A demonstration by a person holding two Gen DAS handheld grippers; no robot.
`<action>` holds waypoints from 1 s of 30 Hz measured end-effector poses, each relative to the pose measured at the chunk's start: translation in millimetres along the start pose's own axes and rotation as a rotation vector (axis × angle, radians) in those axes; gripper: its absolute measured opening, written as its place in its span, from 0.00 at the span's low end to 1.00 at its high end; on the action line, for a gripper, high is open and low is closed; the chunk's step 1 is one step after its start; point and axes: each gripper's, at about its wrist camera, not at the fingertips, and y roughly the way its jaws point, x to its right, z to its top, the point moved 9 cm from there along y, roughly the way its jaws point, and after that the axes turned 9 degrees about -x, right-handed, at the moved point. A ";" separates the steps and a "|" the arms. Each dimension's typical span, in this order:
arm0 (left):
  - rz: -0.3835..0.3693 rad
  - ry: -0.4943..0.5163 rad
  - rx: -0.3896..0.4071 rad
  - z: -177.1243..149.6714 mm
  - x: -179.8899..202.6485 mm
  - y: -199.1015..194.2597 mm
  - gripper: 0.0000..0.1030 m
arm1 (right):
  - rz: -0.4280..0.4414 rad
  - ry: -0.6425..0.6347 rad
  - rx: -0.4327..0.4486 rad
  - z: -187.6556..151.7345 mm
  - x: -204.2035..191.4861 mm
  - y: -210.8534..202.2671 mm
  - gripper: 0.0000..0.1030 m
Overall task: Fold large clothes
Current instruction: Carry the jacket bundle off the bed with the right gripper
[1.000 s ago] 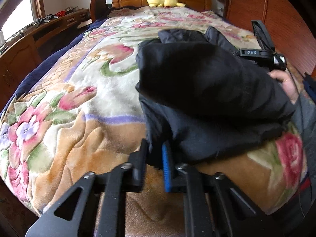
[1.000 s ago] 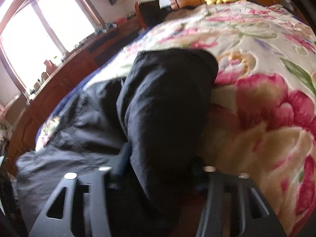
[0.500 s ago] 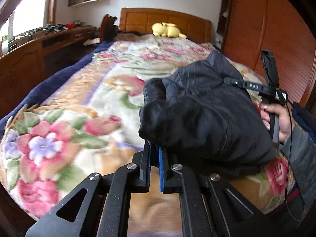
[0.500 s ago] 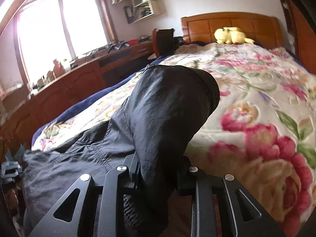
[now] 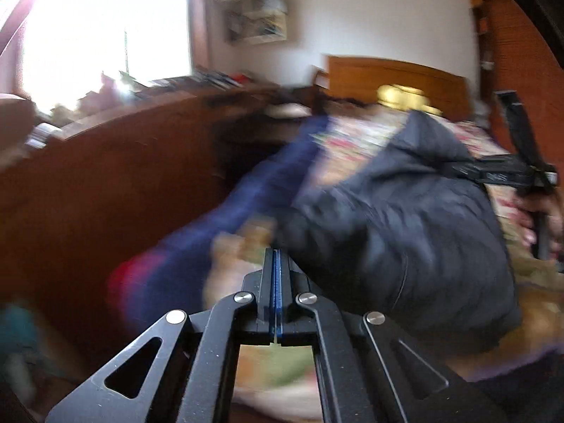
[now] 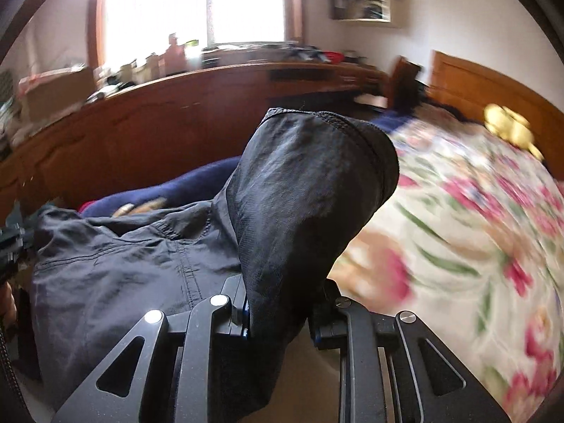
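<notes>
A large black garment [image 5: 405, 225] hangs bunched above the flowered blanket [image 6: 458, 218] of the bed. My right gripper [image 6: 282, 313] is shut on a thick fold of the garment [image 6: 306, 190], which stands up in front of its camera. It also shows in the left wrist view [image 5: 507, 172], held by a hand at the far right. My left gripper [image 5: 276, 261] is shut, its blue pads pressed together at the garment's left edge; whether cloth is between them I cannot tell. The left wrist view is blurred by motion.
A long wooden dresser [image 6: 176, 123] with clutter runs along the left under a bright window [image 6: 194, 3]. A wooden headboard [image 5: 394, 77] and a yellow plush toy [image 6: 507, 127] are at the far end. A dark blue blanket edge [image 5: 246, 204] hangs off the bed.
Both grippers have risen and swung left toward the dresser, lifting the garment off the bed. The left pads have closed fully together.
</notes>
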 end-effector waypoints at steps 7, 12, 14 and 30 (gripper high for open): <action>0.074 -0.081 -0.005 -1.8 -81.8 -15.1 0.00 | 0.015 -0.063 -0.009 53.7 -70.2 46.9 0.22; -0.025 -0.083 -0.095 -36.6 -61.1 1.3 0.01 | -0.045 -0.037 -0.058 35.6 -46.5 45.4 0.22; -0.062 -0.069 -0.129 -51.4 -46.0 9.2 0.05 | -0.070 0.003 -0.083 27.4 -30.6 45.3 0.22; -0.214 -0.053 -0.342 -89.5 11.6 64.4 0.27 | -0.076 0.038 -0.167 -12.6 1.0 59.7 0.24</action>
